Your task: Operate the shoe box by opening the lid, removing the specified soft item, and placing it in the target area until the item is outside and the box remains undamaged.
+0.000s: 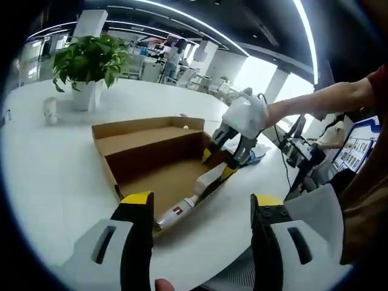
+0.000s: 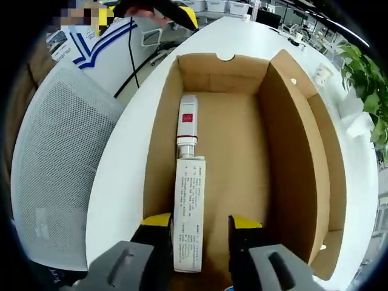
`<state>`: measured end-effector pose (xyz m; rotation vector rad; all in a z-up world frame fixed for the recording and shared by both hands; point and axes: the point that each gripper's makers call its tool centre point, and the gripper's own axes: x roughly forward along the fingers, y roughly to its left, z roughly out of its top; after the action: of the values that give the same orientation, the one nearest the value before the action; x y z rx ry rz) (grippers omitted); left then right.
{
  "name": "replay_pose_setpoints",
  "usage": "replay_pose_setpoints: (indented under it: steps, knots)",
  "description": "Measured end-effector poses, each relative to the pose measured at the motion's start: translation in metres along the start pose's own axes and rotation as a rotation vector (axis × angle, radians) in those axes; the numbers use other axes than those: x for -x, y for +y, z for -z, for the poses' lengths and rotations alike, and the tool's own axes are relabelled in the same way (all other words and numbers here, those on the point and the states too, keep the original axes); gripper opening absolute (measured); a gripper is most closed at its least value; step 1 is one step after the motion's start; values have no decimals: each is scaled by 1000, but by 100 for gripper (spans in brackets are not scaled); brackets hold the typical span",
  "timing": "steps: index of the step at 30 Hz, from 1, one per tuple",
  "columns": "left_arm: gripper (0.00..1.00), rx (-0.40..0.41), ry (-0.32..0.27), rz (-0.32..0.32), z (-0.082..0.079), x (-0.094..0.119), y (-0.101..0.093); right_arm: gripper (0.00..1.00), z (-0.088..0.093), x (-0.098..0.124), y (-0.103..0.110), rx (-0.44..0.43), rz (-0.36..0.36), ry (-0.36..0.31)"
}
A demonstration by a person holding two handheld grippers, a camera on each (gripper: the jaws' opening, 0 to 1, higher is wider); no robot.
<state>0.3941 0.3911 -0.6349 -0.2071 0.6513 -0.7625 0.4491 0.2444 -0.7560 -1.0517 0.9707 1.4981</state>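
An open brown shoe box (image 1: pixel 121 151) lies on the white table, its lid (image 1: pixel 145 127) folded back. Inside, along one side wall, lies a white tube with a red label (image 2: pixel 188 182), also seen as the tube (image 1: pixel 182 209). My right gripper (image 2: pixel 202 223) reaches into the box (image 2: pixel 242 145) from its near end, jaws open and straddling the tube's flat printed end. From the left gripper view, that right gripper (image 1: pixel 221 163) dips its yellow tips over the box's end. My left gripper (image 1: pixel 201 203) hovers open, short of the box, with nothing between its fingers.
A potted plant (image 1: pixel 91 60) and a small white cup (image 1: pixel 50 111) stand on the table beyond the box. A grey mesh chair (image 2: pixel 54 170) sits beside the table edge. A person's arm (image 1: pixel 321 100) holds the right gripper.
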Motion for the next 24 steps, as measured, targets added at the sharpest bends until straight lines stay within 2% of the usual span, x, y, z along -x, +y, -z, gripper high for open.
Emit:
replay_pose_setpoints:
  steps: [6, 17, 24]
  knots:
    - [64, 3, -3, -3, 0, 2, 1, 17, 0, -12, 7, 20, 12, 26]
    - [64, 7, -6, -15, 1, 8, 6, 16, 0, -9, 3, -15, 39, 0]
    - [64, 0, -9, -11, -2, 6, 2, 16, -7, 2, 0, -32, 63, -31]
